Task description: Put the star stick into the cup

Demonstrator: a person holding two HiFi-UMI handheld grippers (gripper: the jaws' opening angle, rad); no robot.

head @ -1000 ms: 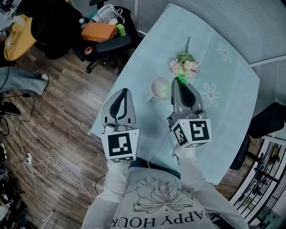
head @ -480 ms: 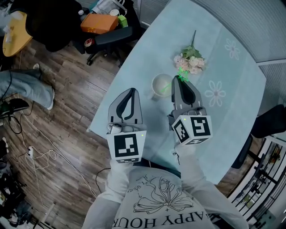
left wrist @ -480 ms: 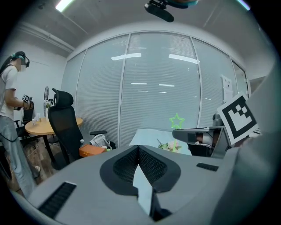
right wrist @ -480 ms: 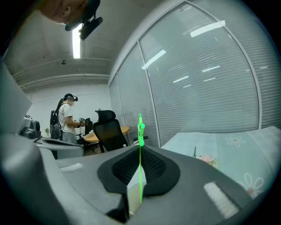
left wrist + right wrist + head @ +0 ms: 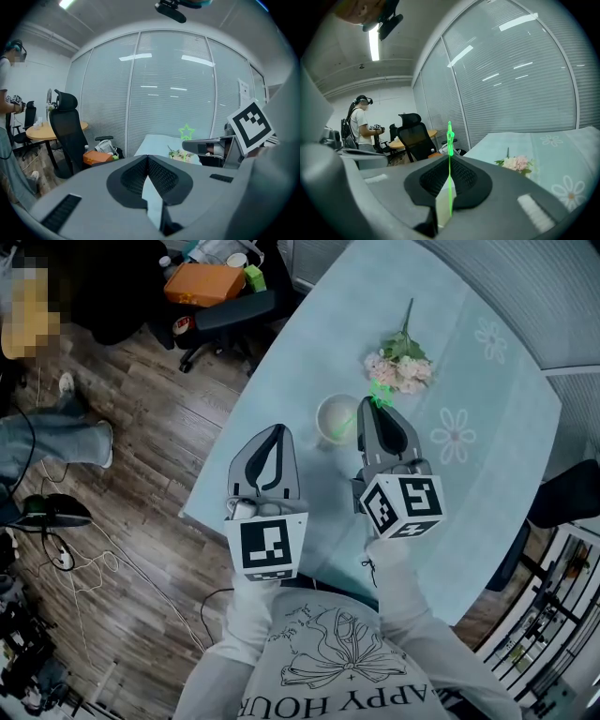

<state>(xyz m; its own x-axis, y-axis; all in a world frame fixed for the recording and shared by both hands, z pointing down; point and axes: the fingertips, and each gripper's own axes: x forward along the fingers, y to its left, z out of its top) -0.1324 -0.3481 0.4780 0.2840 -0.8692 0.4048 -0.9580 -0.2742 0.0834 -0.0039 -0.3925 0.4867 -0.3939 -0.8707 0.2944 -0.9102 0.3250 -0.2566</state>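
Pale blue-green cloth printed with white daisies covers the table [image 5: 487, 427], which stands on dark wood flooring in an office walled with blinded glass. A white cup [image 5: 335, 420] stands upright near the table's left edge, and a small bunch of pink flowers [image 5: 401, 368] lies beyond it, apart from it. The right gripper [image 5: 372, 404] has its jaws closed on the green star stick [image 5: 450, 173]. In the right gripper view the thin stick runs upright between the pads, and its star rises above the jaw tips. From the head view the star shows between the cup and the flowers, just right of the cup's rim. A faint green streak reaches toward the cup's mouth, but whether the stick's lower end is inside cannot be told. The left gripper [image 5: 271, 430] is held beside the right one over the table's near-left edge, its jaw tips together with nothing between them. Off the table a black office chair [image 5: 230, 320] carries an orange box [image 5: 203, 282], and another person [image 5: 358, 123] stands in the background.
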